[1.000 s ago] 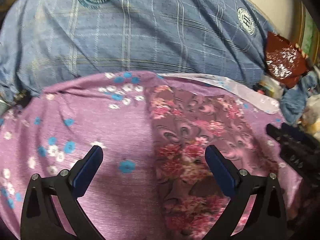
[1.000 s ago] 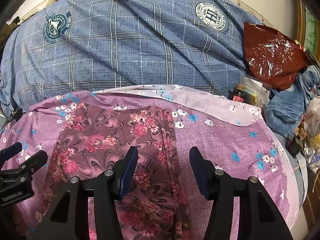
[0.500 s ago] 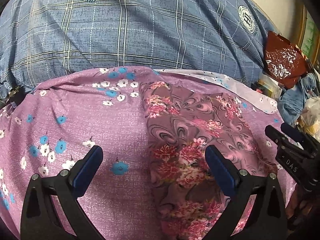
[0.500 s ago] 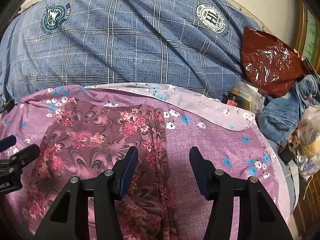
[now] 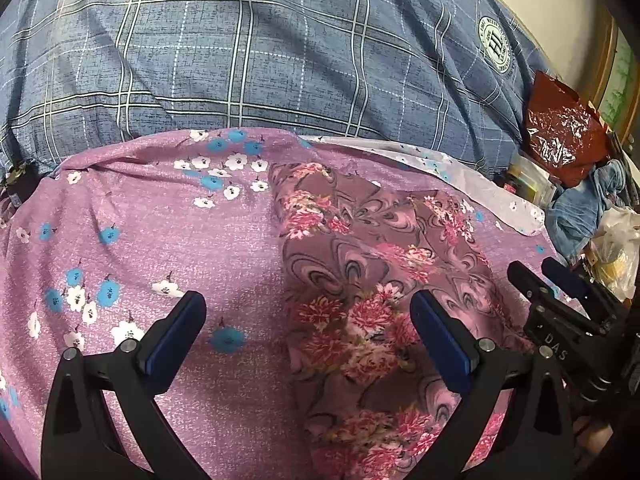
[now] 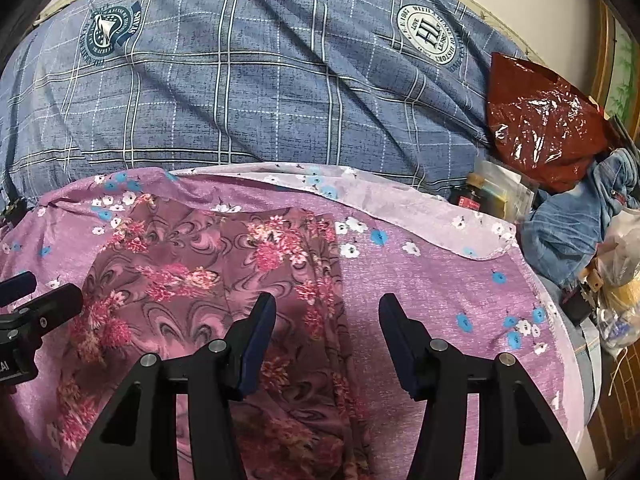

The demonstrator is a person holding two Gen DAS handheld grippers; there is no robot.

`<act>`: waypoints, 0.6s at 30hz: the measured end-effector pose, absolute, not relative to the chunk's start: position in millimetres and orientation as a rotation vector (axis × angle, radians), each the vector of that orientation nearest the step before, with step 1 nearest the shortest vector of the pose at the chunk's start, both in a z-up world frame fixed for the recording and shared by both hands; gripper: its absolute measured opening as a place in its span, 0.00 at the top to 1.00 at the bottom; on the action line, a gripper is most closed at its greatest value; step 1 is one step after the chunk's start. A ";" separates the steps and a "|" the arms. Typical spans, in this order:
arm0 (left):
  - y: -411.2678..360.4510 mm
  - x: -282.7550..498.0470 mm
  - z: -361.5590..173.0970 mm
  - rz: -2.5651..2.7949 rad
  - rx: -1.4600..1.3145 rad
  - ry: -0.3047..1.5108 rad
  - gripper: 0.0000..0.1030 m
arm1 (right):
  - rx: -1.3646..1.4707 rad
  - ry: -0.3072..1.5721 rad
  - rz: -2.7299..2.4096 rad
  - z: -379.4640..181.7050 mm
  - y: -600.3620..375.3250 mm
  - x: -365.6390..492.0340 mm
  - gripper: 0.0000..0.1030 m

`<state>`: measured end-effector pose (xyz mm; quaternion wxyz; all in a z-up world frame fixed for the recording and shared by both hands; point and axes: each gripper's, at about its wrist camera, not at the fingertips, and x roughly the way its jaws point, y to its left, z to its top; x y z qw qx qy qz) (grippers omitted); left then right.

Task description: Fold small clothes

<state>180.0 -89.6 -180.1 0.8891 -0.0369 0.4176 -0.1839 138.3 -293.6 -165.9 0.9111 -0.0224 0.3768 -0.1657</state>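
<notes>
A mauve garment with pink flowers and swirls lies spread on a purple sheet with blue and white blossoms; it also shows in the right wrist view. My left gripper is open and empty, held above the garment's left edge. My right gripper is open and empty over the garment's right edge. Each gripper shows in the other's view: the right one at the right, the left one at the left.
A blue plaid blanket bulges behind the purple sheet. A dark red plastic bag, blue denim, jars and plastic bags crowd the right side.
Both grippers have drawn back and risen slightly, staying open; the garment and sheet sit lower and further in view. The garment has not moved.
</notes>
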 end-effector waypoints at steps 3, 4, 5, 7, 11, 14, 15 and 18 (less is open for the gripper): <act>-85.0 176.9 -178.6 -0.373 -0.064 0.862 0.01 | -0.053 0.779 -0.336 -167.5 -286.1 141.6 0.46; -82.8 175.6 -178.1 -0.371 -0.060 0.859 0.01 | -0.055 0.777 -0.333 -167.6 -283.0 142.0 0.46; -80.7 174.4 -177.5 -0.368 -0.056 0.856 0.01 | -0.058 0.776 -0.331 -168.0 -280.9 142.2 0.46; -75.9 172.6 -176.3 -0.361 -0.055 0.854 0.01 | -0.074 0.779 -0.332 -169.9 -275.5 143.1 0.46; -71.0 172.9 -173.2 -0.362 -0.073 0.854 0.01 | -0.077 0.783 -0.334 -171.5 -270.7 144.5 0.46; -71.2 172.8 -172.6 -0.370 -0.082 0.855 0.01 | -0.080 0.781 -0.331 -171.1 -266.5 145.0 0.46; -71.9 172.8 -172.7 -0.371 -0.077 0.856 0.01 | -0.084 0.783 -0.330 -171.8 -264.8 145.2 0.46; -74.7 173.4 -175.1 -0.370 -0.061 0.857 0.01 | -0.102 0.794 -0.324 -175.5 -261.5 146.4 0.46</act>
